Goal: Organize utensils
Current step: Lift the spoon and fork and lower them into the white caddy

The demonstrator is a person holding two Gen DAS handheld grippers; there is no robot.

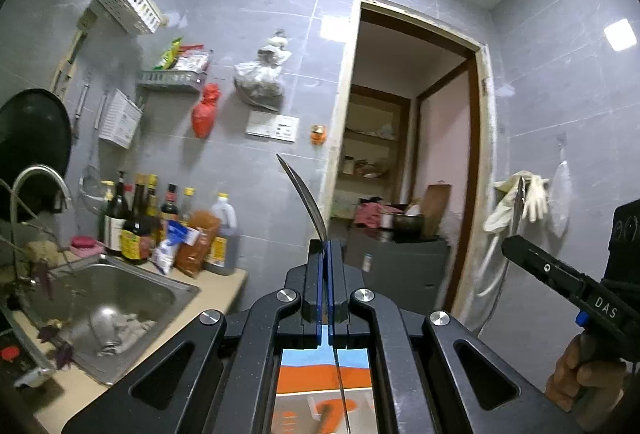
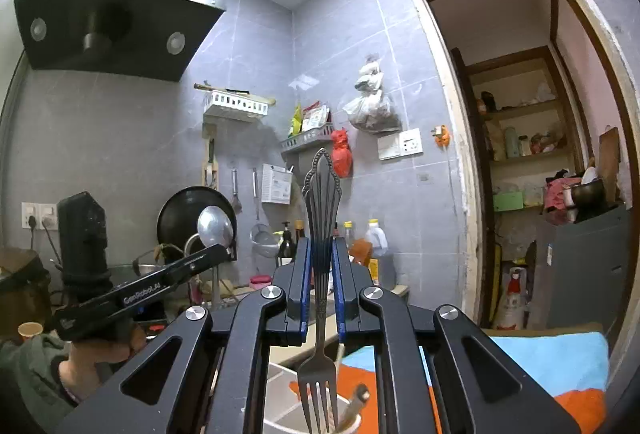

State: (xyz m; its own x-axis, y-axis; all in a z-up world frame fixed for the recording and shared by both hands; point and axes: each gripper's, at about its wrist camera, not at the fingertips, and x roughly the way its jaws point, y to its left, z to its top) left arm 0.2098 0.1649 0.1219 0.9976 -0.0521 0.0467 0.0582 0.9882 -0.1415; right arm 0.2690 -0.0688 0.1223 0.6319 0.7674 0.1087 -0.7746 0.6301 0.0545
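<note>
My left gripper (image 1: 325,246) is shut on a metal spoon (image 1: 304,197), held level. The spoon's bowl curves up past the fingertips and its handle runs down under the jaws. In the right wrist view the same spoon (image 2: 215,228) shines above the left gripper (image 2: 222,252), which a hand holds. My right gripper (image 2: 321,244) is shut on a dark ornate fork (image 2: 320,201), handle up and tines hanging below. A white cup (image 2: 276,424) holding a wooden-handled utensil (image 2: 356,404) sits right beneath the tines. The right gripper (image 1: 510,244) also shows at the right of the left wrist view.
A steel sink (image 1: 176,290) with a faucet (image 1: 38,177) lies at the left, with several sauce bottles (image 1: 140,226) on the counter behind it. A blue and orange cloth (image 2: 560,362) lies below. A range hood (image 2: 116,17) hangs at the upper left; an open doorway (image 1: 412,153) is ahead.
</note>
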